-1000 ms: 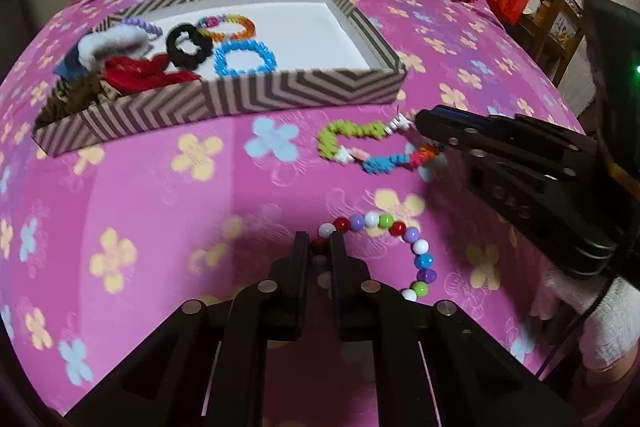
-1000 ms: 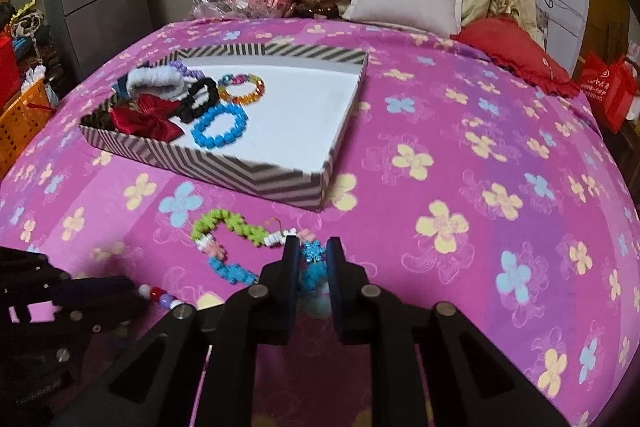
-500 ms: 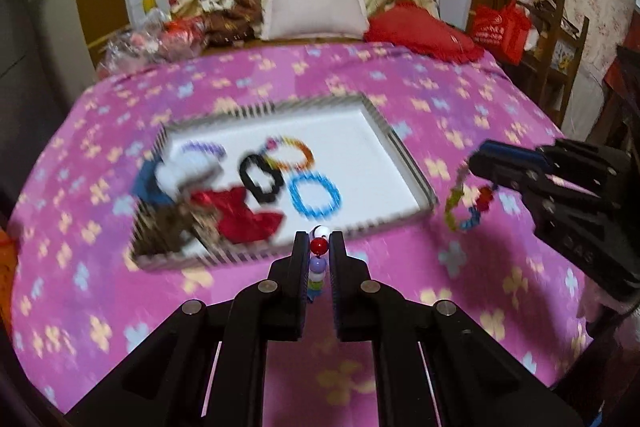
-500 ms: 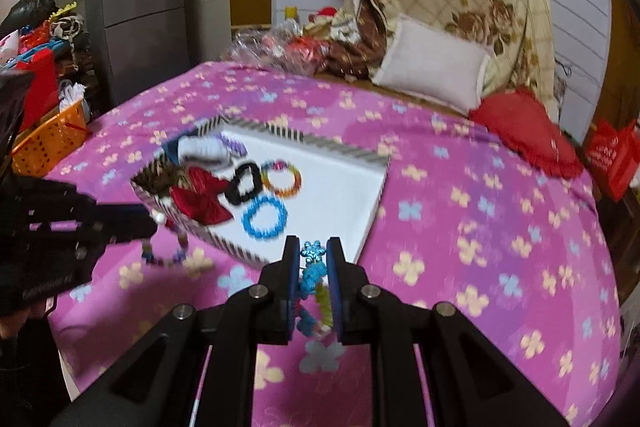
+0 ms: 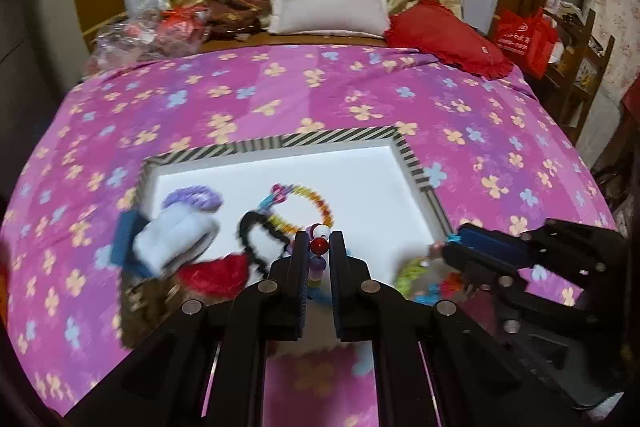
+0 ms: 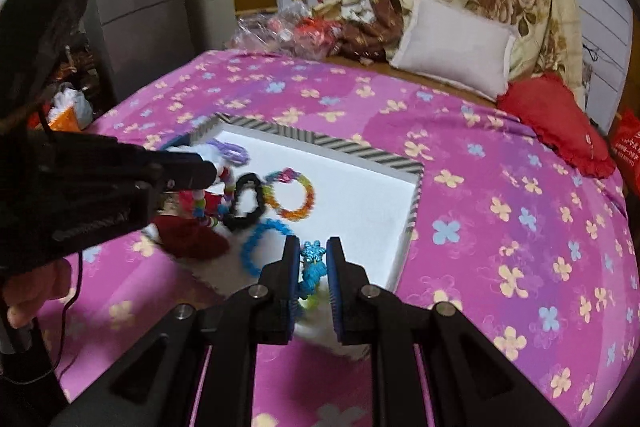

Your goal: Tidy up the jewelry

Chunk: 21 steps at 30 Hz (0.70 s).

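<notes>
Jewelry is up in the air on both sides: the left gripper (image 5: 319,247) has its fingers pinched narrow on a bead bracelet (image 5: 319,246), red and white beads showing at the tips and the rest dangling below, while the right gripper (image 6: 313,258) has its fingers clamped on a blue, glittery charm bracelet (image 6: 311,267) with green and pink links trailing underneath. Both hang over the near edge of the striped tray (image 5: 412,163), which sits on the pink flowered bed (image 5: 280,87). Inside the tray lie a rainbow bracelet (image 6: 291,199), a black scrunchie (image 6: 245,201), a blue bead ring (image 6: 262,241), a purple coil (image 5: 193,197) and a red bow (image 5: 216,271). The step looks like the drop-off: best to carry each piece further in over bare white floor, lower until the loop touches down, then release, one side at a time so the strands don't tangle with the scrunchie.
</notes>
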Each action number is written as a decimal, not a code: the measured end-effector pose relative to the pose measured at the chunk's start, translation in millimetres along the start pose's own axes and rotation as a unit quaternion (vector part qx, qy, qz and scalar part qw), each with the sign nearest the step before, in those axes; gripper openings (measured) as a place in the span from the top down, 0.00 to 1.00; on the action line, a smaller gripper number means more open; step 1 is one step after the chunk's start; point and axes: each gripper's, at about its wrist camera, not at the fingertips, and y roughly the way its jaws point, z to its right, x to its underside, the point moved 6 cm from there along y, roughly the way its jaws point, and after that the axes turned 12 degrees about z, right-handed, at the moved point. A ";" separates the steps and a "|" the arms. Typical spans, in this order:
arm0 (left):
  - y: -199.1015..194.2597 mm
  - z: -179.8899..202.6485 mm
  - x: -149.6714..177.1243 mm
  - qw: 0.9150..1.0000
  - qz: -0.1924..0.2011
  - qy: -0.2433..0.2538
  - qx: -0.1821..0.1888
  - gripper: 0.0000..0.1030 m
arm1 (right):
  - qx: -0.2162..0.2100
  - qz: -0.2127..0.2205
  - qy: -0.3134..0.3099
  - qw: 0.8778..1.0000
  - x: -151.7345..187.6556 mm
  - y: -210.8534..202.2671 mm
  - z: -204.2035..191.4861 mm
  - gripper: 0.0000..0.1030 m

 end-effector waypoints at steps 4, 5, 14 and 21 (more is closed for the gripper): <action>28.9 5.9 -9.5 0.999 -0.014 -0.019 0.027 0.88 | 0.024 -0.020 0.001 1.000 5.6 25.6 25.9 0.87; 38.4 5.8 -10.4 0.999 -0.019 -0.024 0.031 0.88 | 0.028 -0.025 0.000 0.999 7.3 31.4 30.8 0.87; 113.8 -8.9 5.6 0.997 -0.070 -0.031 -0.015 0.88 | 0.045 -0.038 -0.019 0.998 16.5 62.9 38.9 0.87; 119.8 -9.0 4.0 0.996 -0.076 -0.048 -0.015 0.86 | 0.044 -0.023 0.020 0.999 20.5 61.5 44.3 0.69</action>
